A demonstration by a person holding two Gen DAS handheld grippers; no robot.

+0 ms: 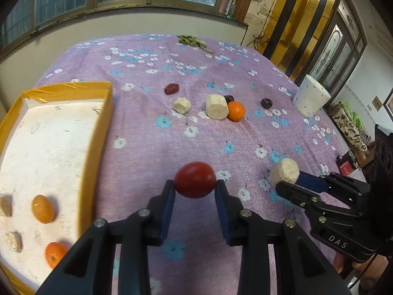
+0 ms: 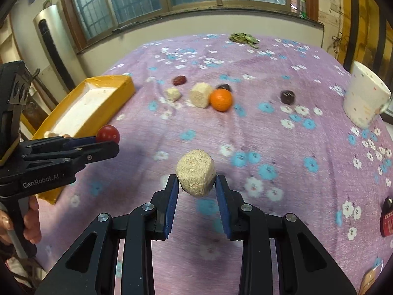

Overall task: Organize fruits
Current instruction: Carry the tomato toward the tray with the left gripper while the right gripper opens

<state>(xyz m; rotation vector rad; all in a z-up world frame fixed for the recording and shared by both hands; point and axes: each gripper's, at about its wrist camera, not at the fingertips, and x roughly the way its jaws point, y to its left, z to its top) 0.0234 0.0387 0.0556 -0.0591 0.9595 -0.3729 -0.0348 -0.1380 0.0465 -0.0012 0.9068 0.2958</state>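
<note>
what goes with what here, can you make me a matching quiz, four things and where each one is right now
Things:
1. red tomato
2. beige corn chunk
3. white cup
4. oval orange fruit

Places:
A. inside the yellow tray
B. in the right gripper
C. on the cloth at the table's right edge
D. in the left gripper

Pairs: 1-D, 2-B, 3-C, 4-A
</note>
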